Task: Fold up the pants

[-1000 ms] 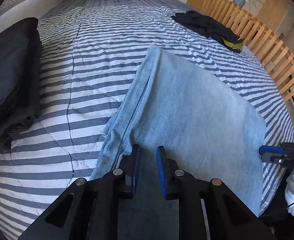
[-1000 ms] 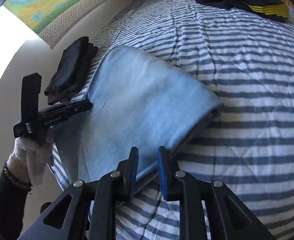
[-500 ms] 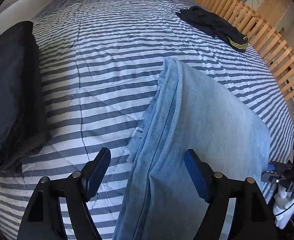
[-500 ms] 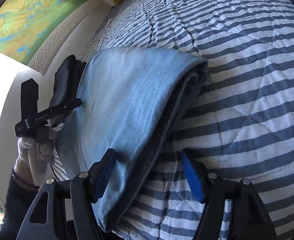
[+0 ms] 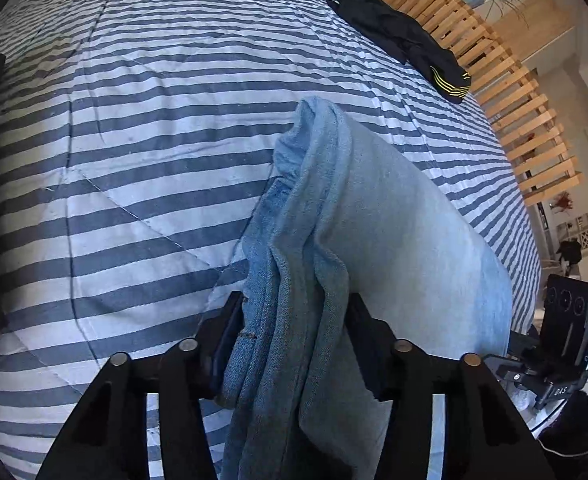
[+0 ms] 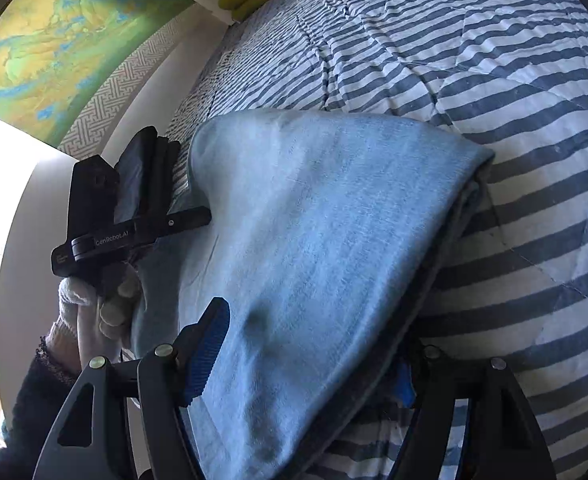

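While the light blue jeans (image 5: 394, 240) lie folded on the striped bedspread (image 5: 134, 140), near its lower edge, both grippers reach into them from that side. The left gripper (image 5: 290, 344) has its fingers (image 5: 224, 344) partly spread, with a thick bunched edge of denim running between them; the cloth fills the gap and touches both inner faces, and the jaws appear to be squeezing that bundle. From there the bunched seam rises as a ridge away from the camera, and the smooth top layer slopes off to the right.

In the right wrist view the jeans (image 6: 314, 240) show as a broad flat fold, its layered edge facing right. The right gripper (image 6: 306, 364) has its fingers spread wide: the left one, with its ribbed blue pad (image 6: 208, 354), rests on or just over the top layer, while the right one sits at the folded edge, mostly hidden by cloth. The near part of the fold lies between them, not pinched.

A white-gloved hand (image 6: 94, 308) holds the left gripper's handle at the far corner of the jeans. Beside that corner lies a dark folded garment (image 6: 146, 172). Another black garment with yellow stripes (image 5: 414, 48) lies well apart, near a wooden slatted frame (image 5: 514, 100).
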The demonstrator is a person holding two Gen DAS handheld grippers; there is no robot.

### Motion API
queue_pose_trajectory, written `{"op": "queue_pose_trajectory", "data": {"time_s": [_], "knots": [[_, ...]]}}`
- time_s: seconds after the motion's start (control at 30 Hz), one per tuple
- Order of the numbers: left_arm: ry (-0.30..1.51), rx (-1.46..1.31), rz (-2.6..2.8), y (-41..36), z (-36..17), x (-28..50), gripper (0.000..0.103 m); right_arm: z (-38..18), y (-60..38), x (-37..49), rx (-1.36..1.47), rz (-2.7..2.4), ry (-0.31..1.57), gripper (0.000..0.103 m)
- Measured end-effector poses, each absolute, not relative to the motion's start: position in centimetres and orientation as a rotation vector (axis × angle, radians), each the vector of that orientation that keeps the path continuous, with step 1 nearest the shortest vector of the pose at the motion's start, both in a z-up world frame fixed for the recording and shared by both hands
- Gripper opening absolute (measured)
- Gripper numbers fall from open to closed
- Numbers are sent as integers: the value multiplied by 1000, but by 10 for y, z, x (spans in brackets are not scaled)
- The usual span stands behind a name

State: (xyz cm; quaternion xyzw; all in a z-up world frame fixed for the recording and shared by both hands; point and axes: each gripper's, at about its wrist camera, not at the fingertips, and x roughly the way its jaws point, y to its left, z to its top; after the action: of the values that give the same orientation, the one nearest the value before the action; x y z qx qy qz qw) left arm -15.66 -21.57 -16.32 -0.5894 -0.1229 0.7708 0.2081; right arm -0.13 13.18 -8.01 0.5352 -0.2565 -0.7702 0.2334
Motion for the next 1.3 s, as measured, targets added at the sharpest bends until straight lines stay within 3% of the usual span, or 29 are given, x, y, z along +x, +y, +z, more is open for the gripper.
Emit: {"op": "queue_pose_trajectory", "data": {"time_s": [0.07,0.1,0.13,0.23,0.27,0.33,0.37,0.43,0.5,0.77,1.13,1.3], "knots": [[-363,-1642,2141,-216,-163,-155,47,-80,123,-5,1469,-2122,-685,58],[-355,-1643,2139,-214,-162,-153,46,-81,120,-7,1481,-2125,-674,47],[-333,-1645,2142,-213,-161,-153,46,-82,119,-8,1485,-2113,-676,42],[-260,-1638,2141,-209,-156,-153,50,-87,128,-6,1488,-2062,-727,39],[-273,-1649,2147,-210,-158,-155,58,-90,131,-7,1486,-2050,-754,39],[-315,-1648,2138,-210,-160,-158,59,-92,130,-9,1487,-2061,-774,40],[-281,-1653,2140,-205,-159,-159,55,-89,124,-9,1491,-2081,-738,40],[-229,-1653,2150,-194,-156,-157,41,-85,114,-11,1490,-2095,-662,28],[-275,-1632,2196,-193,-150,-149,28,-81,113,-11,1493,-2083,-665,23],[-473,-1370,2395,-220,-98,-87,23,-16,81,19,1252,-2224,-255,20],[-704,-984,2714,-327,12,12,22,93,-17,18,896,-2114,43,19],[-738,-857,2863,-385,58,34,21,123,-82,-11,837,-2011,59,19]]}}
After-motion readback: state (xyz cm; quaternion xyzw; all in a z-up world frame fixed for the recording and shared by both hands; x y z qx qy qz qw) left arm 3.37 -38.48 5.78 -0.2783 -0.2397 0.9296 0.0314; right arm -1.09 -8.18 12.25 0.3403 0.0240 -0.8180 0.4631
